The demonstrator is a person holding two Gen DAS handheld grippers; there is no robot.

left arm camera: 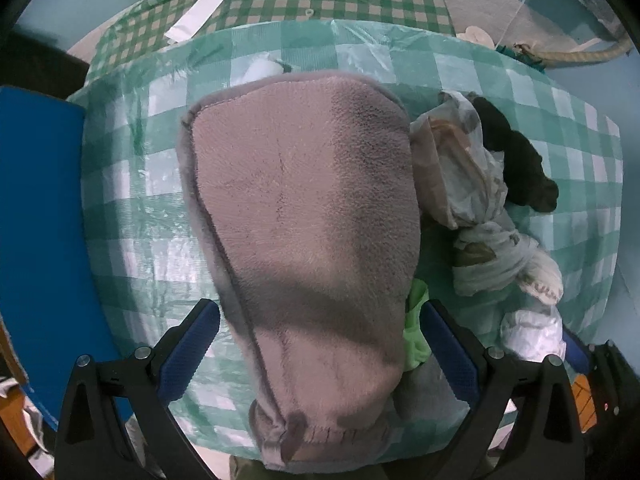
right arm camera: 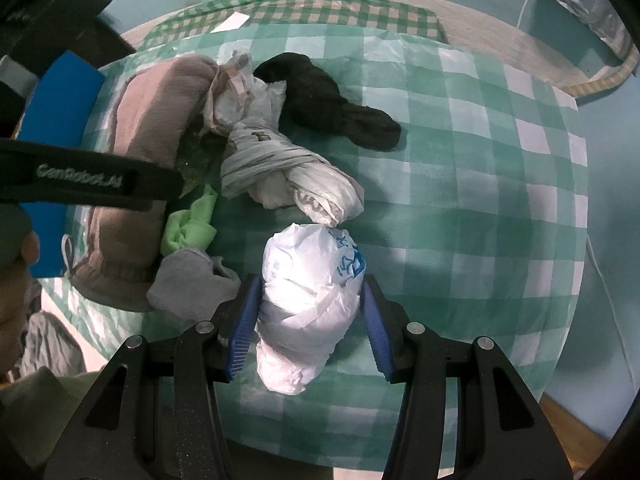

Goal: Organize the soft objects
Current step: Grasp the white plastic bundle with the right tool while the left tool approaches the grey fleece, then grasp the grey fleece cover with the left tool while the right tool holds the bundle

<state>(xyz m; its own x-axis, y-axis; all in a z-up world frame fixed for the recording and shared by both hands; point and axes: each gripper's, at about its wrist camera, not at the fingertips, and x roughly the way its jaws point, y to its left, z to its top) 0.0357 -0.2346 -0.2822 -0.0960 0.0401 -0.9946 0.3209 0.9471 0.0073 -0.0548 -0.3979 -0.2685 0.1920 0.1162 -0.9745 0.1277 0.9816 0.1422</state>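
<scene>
A big pinkish-grey fleece mitt (left arm camera: 304, 220) lies on the green-checked cover (left arm camera: 140, 208). My left gripper (left arm camera: 320, 352) points down over its cuff end, open, with one blue pad on each side and not pressing. In the right wrist view my right gripper (right arm camera: 308, 324) is shut on a crumpled white plastic bag with blue print (right arm camera: 312, 292), which rests on the cover. The same bag (left arm camera: 532, 336) shows at the lower right of the left wrist view. The left gripper's black finger (right arm camera: 92, 180) crosses over the fleece mitt (right arm camera: 136, 140).
A knotted grey-white bag (right arm camera: 280, 164), a black sock (right arm camera: 332, 100), a green cloth (right arm camera: 192, 224) and a grey sock (right arm camera: 188, 280) lie between the mitt and the white bag. A blue board (left arm camera: 40, 220) borders the left side. Open checked cover (right arm camera: 480, 200) spreads to the right.
</scene>
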